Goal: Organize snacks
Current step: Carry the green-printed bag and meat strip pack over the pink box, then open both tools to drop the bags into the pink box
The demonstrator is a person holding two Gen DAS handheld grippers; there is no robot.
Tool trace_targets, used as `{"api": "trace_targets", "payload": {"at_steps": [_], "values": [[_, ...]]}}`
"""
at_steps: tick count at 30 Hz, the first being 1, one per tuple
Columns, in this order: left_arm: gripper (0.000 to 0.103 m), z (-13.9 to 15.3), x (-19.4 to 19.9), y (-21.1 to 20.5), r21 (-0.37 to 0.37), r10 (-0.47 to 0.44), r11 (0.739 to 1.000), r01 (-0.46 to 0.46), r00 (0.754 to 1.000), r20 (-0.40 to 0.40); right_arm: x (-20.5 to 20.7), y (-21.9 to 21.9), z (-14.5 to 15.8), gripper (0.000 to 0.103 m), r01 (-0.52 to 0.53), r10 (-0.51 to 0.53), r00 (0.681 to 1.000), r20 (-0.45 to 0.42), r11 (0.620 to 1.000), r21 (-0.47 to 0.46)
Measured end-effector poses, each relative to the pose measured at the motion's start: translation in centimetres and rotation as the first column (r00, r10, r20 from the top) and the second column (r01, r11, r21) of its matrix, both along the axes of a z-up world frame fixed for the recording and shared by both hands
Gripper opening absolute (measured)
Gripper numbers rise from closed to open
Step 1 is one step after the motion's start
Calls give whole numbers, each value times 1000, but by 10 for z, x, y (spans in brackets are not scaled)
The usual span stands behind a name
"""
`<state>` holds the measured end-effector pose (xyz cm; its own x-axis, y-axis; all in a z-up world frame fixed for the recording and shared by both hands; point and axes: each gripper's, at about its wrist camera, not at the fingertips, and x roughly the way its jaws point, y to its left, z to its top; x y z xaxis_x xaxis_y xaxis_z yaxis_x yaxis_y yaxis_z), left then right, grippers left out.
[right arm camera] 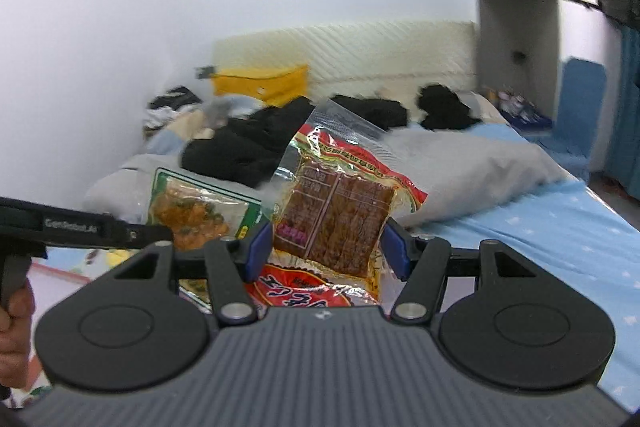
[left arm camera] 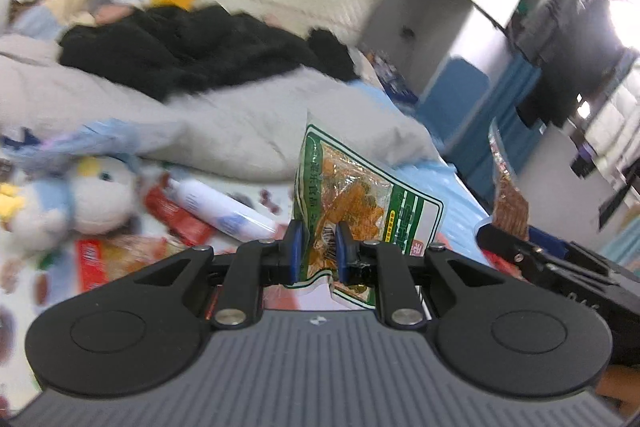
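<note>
My left gripper (left arm camera: 318,247) is shut on a green-edged snack packet (left arm camera: 352,203) with orange pieces inside, held upright above the bed. It also shows in the right wrist view (right arm camera: 192,207) at the left. My right gripper (right arm camera: 326,247) is closed on a red-edged packet (right arm camera: 340,211) of brown strips, lifted above another red packet (right arm camera: 300,297) below it. The red-edged packet appears edge-on at the right of the left wrist view (left arm camera: 508,195). Several more snack packets (left arm camera: 176,215) lie on the sheet at the left.
A plush toy (left arm camera: 80,199) and a white tube (left arm camera: 224,211) lie among the snacks. A grey duvet (left arm camera: 224,115) with black clothes (left arm camera: 192,55) covers the back of the bed. The blue sheet (right arm camera: 540,247) stretches to the right. A cabinet (right arm camera: 520,27) stands by the headboard.
</note>
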<state>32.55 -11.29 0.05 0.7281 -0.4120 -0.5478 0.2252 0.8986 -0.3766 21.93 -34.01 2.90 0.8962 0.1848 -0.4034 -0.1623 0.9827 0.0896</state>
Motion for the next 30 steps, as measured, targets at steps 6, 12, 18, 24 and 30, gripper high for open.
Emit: {"api": "trace_targets", "payload": {"at_steps": [6, 12, 18, 24, 30], "values": [[20, -33, 39, -61, 44, -102, 993, 108, 988, -113, 27, -51, -41, 62, 54, -58, 984, -169, 998, -28], [20, -75, 76, -109, 123, -169, 971, 206, 951, -258, 50, -74, -91, 62, 77, -99, 944, -314, 994, -82], [21, -107, 92, -130, 181, -178, 950, 256, 916, -359, 58, -84, -137, 62, 81, -108, 901, -419, 993, -81], [33, -118, 98, -135, 176, -157, 955, 239, 909, -385, 56, -89, -149, 68, 108, -133, 893, -431, 991, -81], [56, -114, 100, -126, 159, -133, 966, 206, 916, -378, 53, -99, -140, 90, 123, -126, 899, -420, 992, -34]]}}
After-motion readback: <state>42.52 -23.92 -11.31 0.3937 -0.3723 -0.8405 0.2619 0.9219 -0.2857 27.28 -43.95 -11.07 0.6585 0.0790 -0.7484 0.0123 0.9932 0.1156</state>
